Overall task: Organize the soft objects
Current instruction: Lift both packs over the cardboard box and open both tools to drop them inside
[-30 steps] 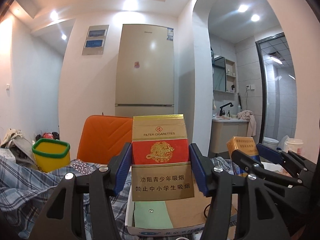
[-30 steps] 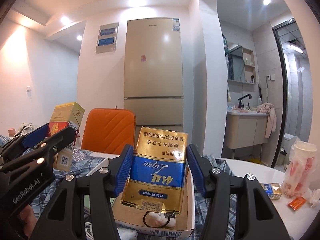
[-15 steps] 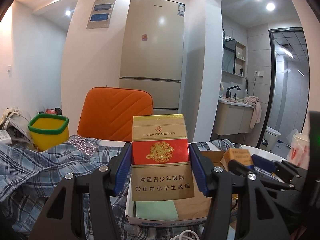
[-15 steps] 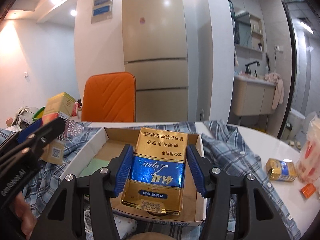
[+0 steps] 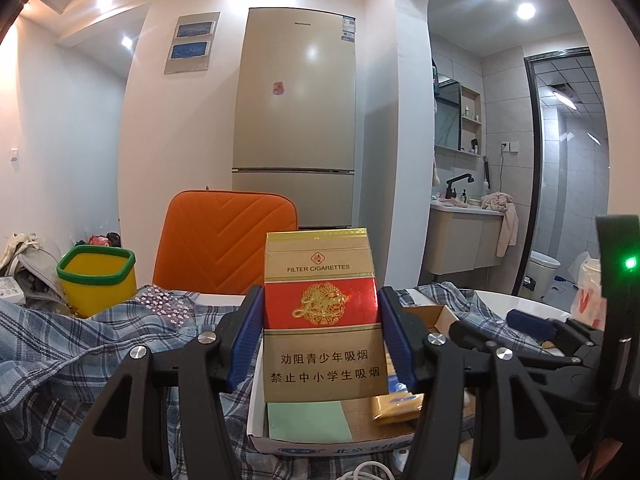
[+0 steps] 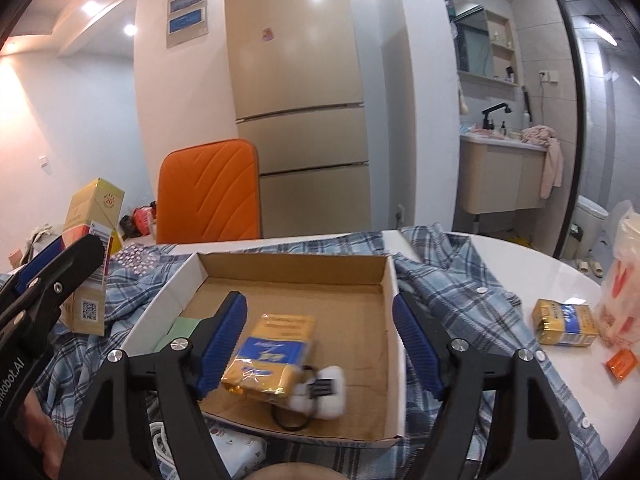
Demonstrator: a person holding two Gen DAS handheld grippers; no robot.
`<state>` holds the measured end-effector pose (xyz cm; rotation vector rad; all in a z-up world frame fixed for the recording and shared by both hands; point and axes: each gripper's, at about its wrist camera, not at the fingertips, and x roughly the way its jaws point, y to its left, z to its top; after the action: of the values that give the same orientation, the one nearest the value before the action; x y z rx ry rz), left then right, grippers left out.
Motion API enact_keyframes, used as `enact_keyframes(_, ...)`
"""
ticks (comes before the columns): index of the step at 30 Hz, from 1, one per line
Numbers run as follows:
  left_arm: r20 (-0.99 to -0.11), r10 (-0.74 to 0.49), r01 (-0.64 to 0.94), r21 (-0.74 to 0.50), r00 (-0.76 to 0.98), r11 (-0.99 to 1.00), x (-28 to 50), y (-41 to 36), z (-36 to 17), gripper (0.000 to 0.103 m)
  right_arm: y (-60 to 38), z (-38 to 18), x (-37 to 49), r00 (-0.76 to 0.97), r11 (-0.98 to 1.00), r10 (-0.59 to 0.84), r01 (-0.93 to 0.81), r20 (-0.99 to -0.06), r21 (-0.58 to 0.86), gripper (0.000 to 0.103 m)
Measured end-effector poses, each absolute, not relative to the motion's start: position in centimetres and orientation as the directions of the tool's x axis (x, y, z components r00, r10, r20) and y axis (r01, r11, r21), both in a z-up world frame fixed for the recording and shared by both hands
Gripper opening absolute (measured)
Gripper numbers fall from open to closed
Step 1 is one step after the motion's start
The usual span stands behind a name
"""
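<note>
My left gripper is shut on a red and gold cigarette pack, held upright over the near left part of an open cardboard box. The right wrist view shows that pack at the far left in the left gripper. My right gripper hangs over the box with its jaws opening. A gold and blue soft pack lies tilted on the box floor below them, blurred and close to the left pad, and no pad presses on it.
In the box lie a white fluffy item on a black hair tie and a green sheet. A plaid shirt surrounds the box. Another gold and blue pack and a plastic bag sit on the white table at right. An orange chair stands behind.
My right gripper has tipped down over the box and spread its jaws, and the gold and blue pack has left them and landed in the box. The left gripper keeps its pack.
</note>
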<state>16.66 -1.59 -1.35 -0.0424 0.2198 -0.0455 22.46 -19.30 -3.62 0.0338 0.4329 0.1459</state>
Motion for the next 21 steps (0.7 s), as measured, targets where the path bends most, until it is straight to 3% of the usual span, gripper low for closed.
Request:
enact_keyframes(12, -0.359, -0.078, 0.063, -0.053, 0.930, 0.997, 19.4, -1.8, -2.4, 0.058, -20.3, -2.5, 20.5, 0.935, 0.996, 0.084, -0.065, -0.344, 0.067, 0.078)
enact_keyframes(13, -0.360, -0.066, 0.052, -0.047, 0.931, 0.998, 19.4, -1.9, -2.5, 0.063, -20.3, -2.5, 20.4, 0.935, 0.996, 0.085, -0.067, -0.344, 0.066, 0.078)
enact_keyframes(15, -0.342, -0.056, 0.045, -0.041, 0.938, 0.998, 18.9, -2.0, -2.4, 0.093, -20.3, -2.5, 20.3, 0.935, 0.995, 0.087, -0.067, -0.344, 0.068, 0.078)
enact_keyframes(16, -0.331, -0.047, 0.036, -0.037, 0.942, 0.999, 18.7, -2.0, -2.3, 0.100, -20.3, -2.4, 20.4, 0.935, 0.995, 0.087, -0.067, -0.344, 0.069, 0.078)
enact_keyframes(21, -0.315, -0.040, 0.029, -0.038, 0.948, 0.999, 18.3, -1.8, -2.2, 0.103, -20.2, -2.4, 20.4, 0.935, 0.995, 0.087, -0.067, -0.343, 0.069, 0.078)
